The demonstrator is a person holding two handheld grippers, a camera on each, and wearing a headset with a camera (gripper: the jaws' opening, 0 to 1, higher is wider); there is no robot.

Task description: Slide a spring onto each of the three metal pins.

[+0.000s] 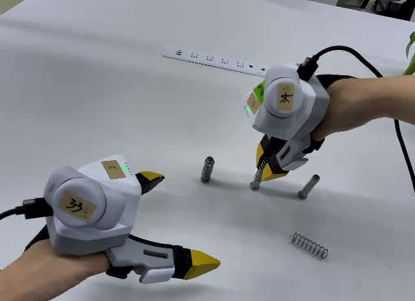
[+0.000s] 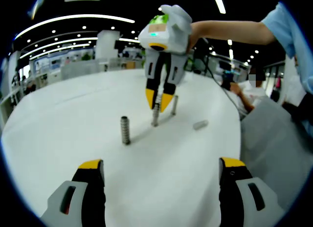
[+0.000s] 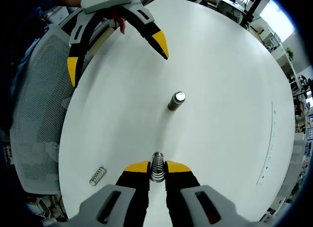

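Note:
Three metal pins stand on the white table [image 1: 97, 100]. The left pin [image 1: 207, 169] [image 2: 125, 130] [image 3: 176, 101] wears a spring. My right gripper [image 1: 267, 169] [image 3: 157, 167] is shut on a second spring [image 3: 157, 169] that sits over the middle pin [image 1: 257, 180] [image 2: 155, 114]. The right pin [image 1: 308, 186] [image 2: 174, 104] is bare. A loose spring [image 1: 309, 244] [image 2: 200, 124] [image 3: 98, 175] lies flat on the table near it. My left gripper [image 1: 178, 221] [image 2: 161, 164] hovers open at the near left with nothing between its jaws.
A white power strip [image 1: 214, 58] lies at the far side of the table. A black cable [image 1: 363, 61] runs from the right gripper. A mesh chair [image 3: 34, 119] stands beside the table. Seated people [image 2: 254, 85] are in the background.

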